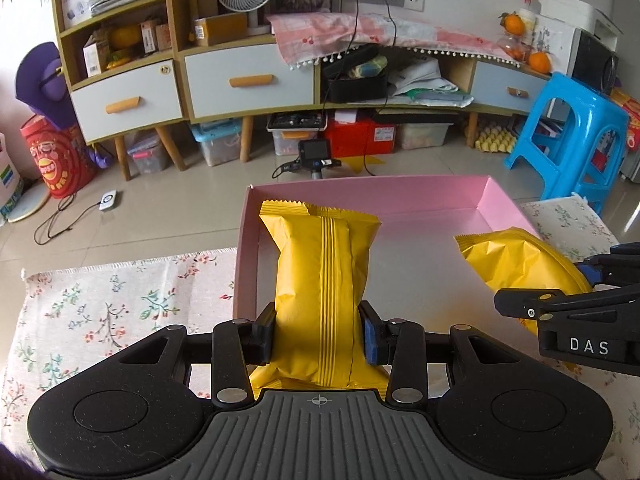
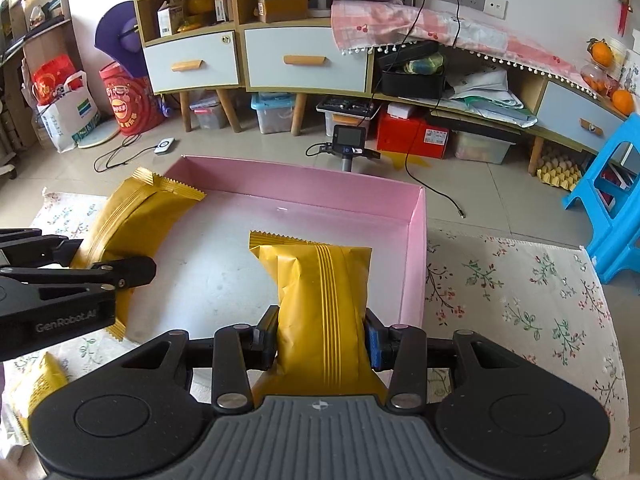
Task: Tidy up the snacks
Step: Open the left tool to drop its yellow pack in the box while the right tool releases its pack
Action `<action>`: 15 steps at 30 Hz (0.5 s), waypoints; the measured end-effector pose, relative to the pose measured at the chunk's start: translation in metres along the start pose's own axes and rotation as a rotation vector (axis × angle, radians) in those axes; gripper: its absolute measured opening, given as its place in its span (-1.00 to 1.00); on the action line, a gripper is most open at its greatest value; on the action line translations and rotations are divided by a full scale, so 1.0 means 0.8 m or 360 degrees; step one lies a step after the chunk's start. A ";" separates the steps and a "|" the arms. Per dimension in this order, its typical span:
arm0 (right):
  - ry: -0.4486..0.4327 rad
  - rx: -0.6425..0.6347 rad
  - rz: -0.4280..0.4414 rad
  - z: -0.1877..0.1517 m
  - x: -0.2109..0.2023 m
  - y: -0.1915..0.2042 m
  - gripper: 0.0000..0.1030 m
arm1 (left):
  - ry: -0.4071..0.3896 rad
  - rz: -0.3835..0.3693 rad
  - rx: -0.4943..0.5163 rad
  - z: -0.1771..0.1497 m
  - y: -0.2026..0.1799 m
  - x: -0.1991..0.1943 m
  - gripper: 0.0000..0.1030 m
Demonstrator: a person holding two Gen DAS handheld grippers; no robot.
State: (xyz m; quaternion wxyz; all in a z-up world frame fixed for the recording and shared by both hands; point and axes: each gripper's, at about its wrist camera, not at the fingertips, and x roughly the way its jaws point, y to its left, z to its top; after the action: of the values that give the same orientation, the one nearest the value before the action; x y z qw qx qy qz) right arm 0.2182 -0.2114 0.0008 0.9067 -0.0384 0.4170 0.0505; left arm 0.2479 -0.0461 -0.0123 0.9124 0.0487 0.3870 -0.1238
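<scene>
My left gripper [image 1: 319, 330] is shut on a yellow snack packet [image 1: 320, 264], held over the left side of the shallow pink box [image 1: 400, 196]. My right gripper [image 2: 320, 338] is shut on a second yellow snack packet [image 2: 320, 292], held over the right side of the pink box [image 2: 300, 180]. In the left wrist view the right gripper [image 1: 568, 304] comes in from the right edge with its packet [image 1: 516, 260]. In the right wrist view the left gripper [image 2: 72, 280] comes in from the left edge with its packet [image 2: 132, 220]. The box floor between the two packets is bare.
The box lies on a floral cloth [image 1: 100, 308] on a table. Another yellow packet [image 2: 36, 388] lies on the cloth at the near left. Past the table's far edge are a tiled floor, a drawer cabinet [image 1: 248, 80], storage bins, cables and a blue plastic stool [image 1: 576, 136].
</scene>
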 end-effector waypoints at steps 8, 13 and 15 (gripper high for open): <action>0.0002 -0.0018 -0.0044 0.005 0.006 0.003 -0.24 | -0.0022 0.0000 0.0028 -0.002 -0.004 0.005 0.13; -0.0032 -0.0064 -0.0066 0.006 -0.004 0.008 0.06 | -0.0026 0.0006 0.0027 -0.001 -0.004 -0.005 0.32; -0.0034 -0.0064 -0.0070 0.006 -0.009 0.007 0.11 | -0.0020 0.0003 0.0014 -0.002 -0.002 -0.011 0.34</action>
State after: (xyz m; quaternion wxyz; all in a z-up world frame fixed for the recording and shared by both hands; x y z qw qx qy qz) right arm 0.2164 -0.2060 0.0090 0.9110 -0.0653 0.4052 0.0393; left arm 0.2404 -0.0456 -0.0068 0.9147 0.0522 0.3808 -0.1248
